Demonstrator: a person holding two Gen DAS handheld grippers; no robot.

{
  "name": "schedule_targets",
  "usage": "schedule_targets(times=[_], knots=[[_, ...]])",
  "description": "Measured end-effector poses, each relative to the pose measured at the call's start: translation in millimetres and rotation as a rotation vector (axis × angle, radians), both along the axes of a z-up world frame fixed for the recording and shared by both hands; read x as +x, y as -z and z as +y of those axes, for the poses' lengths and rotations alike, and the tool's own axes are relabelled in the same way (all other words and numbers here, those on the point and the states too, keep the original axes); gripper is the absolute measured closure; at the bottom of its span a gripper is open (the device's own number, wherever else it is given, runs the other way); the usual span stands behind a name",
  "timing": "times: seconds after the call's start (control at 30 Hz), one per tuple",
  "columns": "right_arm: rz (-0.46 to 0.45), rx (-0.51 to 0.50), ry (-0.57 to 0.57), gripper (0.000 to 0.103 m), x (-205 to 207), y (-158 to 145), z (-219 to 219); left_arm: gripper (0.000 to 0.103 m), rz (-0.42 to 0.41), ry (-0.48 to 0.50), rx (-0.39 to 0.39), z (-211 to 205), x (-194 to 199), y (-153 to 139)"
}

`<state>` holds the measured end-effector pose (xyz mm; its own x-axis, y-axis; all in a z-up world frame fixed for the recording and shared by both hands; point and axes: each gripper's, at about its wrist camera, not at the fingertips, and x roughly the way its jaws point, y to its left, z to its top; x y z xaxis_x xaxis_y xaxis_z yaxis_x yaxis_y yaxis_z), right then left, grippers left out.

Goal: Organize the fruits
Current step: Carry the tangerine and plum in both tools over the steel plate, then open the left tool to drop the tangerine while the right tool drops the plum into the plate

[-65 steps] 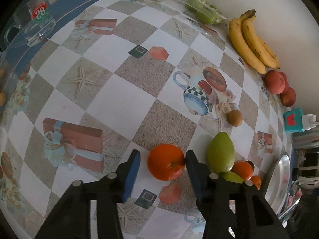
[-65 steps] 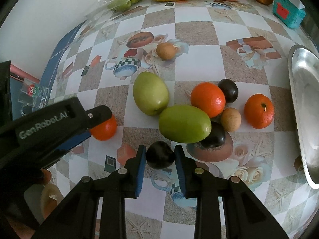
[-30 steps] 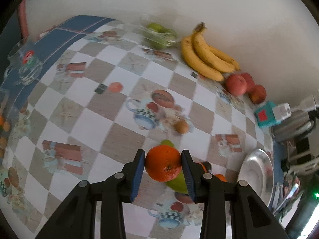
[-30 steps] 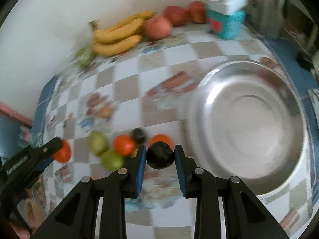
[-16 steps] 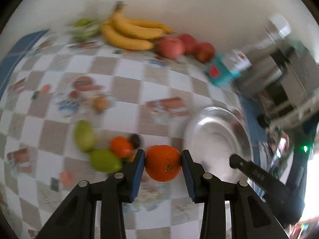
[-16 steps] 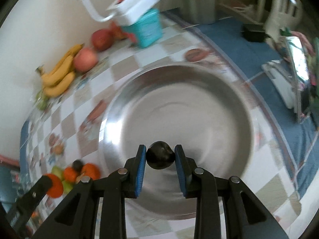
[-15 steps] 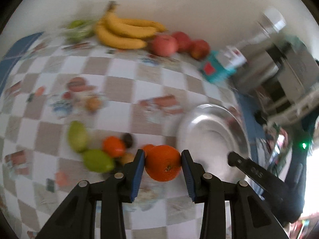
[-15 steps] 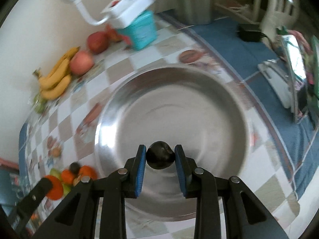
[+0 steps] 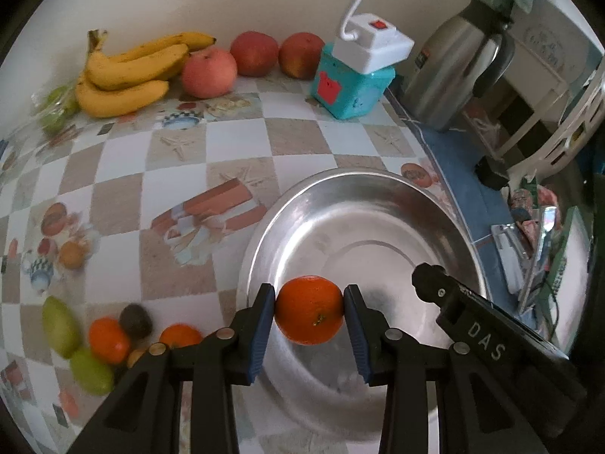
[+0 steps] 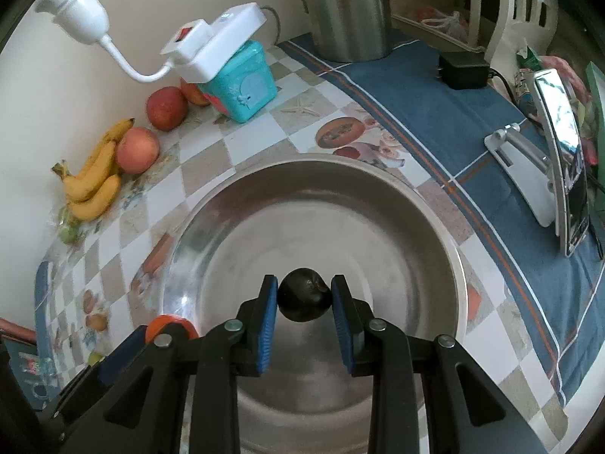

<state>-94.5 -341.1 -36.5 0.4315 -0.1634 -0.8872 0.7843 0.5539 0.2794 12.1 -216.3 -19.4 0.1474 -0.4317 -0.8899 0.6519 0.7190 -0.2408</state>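
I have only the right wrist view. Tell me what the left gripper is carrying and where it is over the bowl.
Observer: The left gripper is shut on a whole orange, over the near left part of the steel bowl.
Operator: Report what is left on the table to collect.
Observer: Left of the bowl sit two green fruits, two more oranges and a dark fruit, clustered together.
Operator: Check the bowl's near floor, which my jaws hide.
Observer: In the left wrist view no fruit lies in the bowl.
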Motion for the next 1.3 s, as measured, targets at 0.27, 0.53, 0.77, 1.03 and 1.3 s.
schedule_targets(times=[0.27,0.53,0.77,1.03,1.3], knots=[[0.012,0.028,0.028,0.072,3.7,17.5,-14.9,0.063,0.007,0.005,0.011,-18.8,8.1,17.5],[0.042,0.047,0.031,0.07,5.3,21.1,-15.2,0.061,0.044,-0.002,0.017,-17.2,6.4,27.7],[0.019,0.045,0.024,0.051,1.7,2.7,-8.0,0.055,0.075,-0.025,-0.024,-4.0,6.0,14.5],[0.006,0.016,-0.006,0.049,-5.5,-19.4,9.5,0.047,0.081,-0.069,-0.038,25.3,9.3,-8.7],[0.011,0.027,-0.053,0.049,-12.5,-23.9,32.0,0.047,0.029,-0.192,0.055,72.5,26.1,-12.5]])
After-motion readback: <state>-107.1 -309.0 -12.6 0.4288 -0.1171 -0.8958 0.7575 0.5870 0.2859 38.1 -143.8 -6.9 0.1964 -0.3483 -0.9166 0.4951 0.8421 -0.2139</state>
